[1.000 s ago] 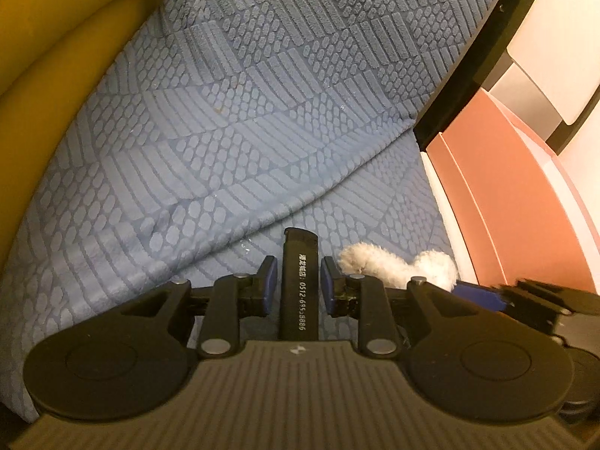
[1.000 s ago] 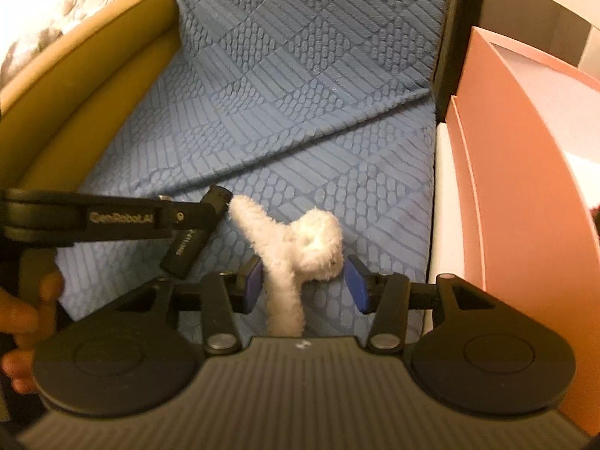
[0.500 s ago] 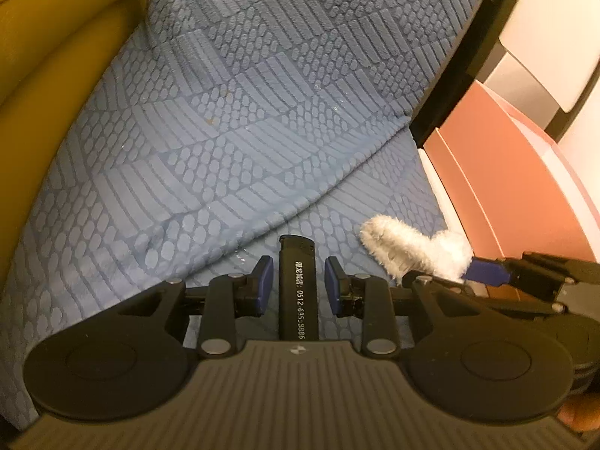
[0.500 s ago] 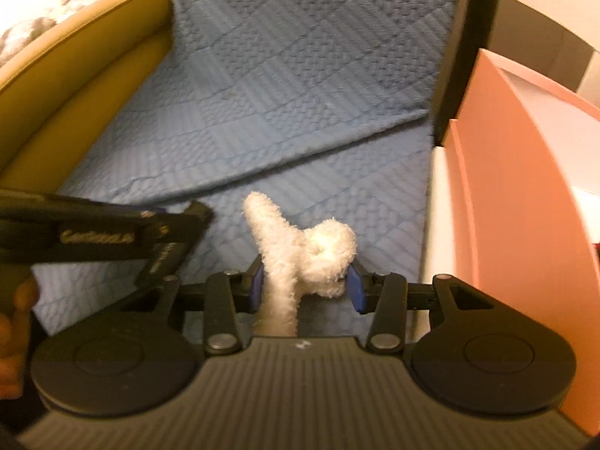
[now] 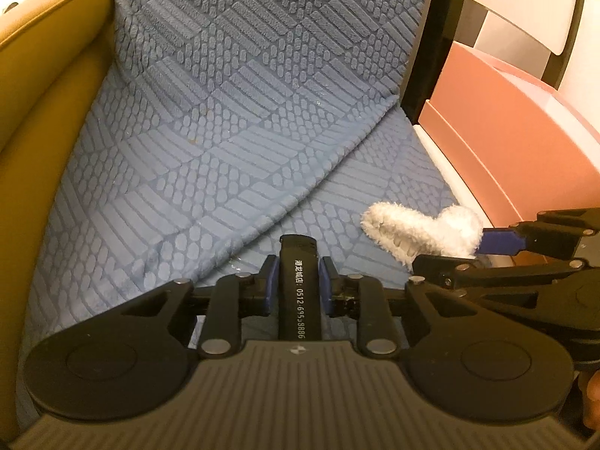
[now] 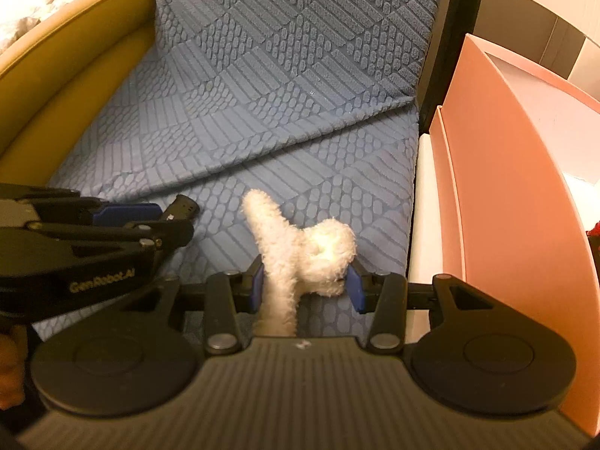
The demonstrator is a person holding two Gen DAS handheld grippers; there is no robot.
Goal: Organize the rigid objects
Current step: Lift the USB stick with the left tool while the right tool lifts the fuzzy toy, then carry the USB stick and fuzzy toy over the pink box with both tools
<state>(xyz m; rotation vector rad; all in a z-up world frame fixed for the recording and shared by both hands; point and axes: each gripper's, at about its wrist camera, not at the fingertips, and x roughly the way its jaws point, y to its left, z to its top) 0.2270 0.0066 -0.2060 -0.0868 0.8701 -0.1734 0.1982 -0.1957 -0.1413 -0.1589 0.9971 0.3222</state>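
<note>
The black lighter [image 5: 299, 292] sits lengthwise in the left claw [image 5: 298, 281], clamped mid-body for carrying; the fluffy white piece [image 6: 300, 255] is pinched by the right claw [image 6: 304, 285] (both above the blue cushion [image 5: 225, 142], beside the pink box [image 6: 498, 172], the likely destination)

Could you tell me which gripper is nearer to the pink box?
Right. The right gripper, holding the fluffy white item, sits beside the pink box; the left gripper is farther left.

Black lighter [image 5: 299, 292]: rear hidden under gripper body. Fluffy white piece [image 6: 300, 258]: lower end hidden likewise.
</note>
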